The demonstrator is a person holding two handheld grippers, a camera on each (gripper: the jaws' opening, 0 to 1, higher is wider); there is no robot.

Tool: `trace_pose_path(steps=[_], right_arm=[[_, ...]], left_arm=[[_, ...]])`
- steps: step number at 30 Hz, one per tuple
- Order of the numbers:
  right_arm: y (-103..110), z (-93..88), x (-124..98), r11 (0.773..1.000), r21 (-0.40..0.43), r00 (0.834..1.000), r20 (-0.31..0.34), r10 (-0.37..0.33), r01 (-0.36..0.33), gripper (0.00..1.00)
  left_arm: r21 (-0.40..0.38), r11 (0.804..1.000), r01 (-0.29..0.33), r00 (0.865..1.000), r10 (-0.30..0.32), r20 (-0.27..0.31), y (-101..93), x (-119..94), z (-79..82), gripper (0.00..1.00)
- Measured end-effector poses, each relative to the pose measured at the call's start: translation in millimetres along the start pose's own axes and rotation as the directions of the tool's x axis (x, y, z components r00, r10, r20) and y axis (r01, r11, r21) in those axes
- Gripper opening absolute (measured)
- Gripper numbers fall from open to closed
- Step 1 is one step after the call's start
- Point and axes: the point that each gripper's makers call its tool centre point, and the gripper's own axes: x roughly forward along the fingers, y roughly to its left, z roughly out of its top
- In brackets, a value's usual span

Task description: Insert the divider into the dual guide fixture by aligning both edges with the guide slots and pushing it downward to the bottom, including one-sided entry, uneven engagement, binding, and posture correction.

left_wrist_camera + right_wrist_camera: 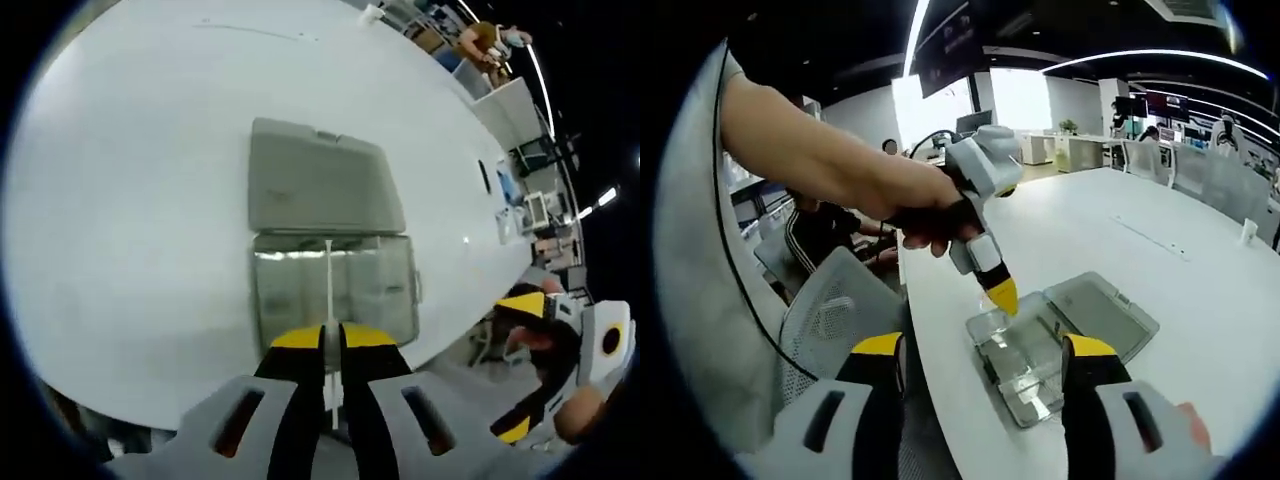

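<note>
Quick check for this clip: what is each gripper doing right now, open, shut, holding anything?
Left gripper: shut on the divider, above the open clear box.
Right gripper: open, holding nothing.

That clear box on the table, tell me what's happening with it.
A person works with two handheld grippers at a white table. The left gripper is shut on a thin white divider and holds it over the open clear box, whose grey lid lies flat beside it. The right gripper is open and held back from the box, holding nothing. How deep the divider sits in the guide slots cannot be told.
</note>
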Motion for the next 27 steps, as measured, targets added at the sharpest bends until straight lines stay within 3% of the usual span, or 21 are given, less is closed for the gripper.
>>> trace_pose_path(steps=[27], right_arm=[[-9.9, -2.5, -5.2, 1.000, 0.002, 1.000, 0.015, -0.009, 0.009, 0.61]], left_arm=[[0.004, 0.999, -0.042, 0.997, 0.042, -0.059, -2.1, 11.7, -0.4, 0.01]])
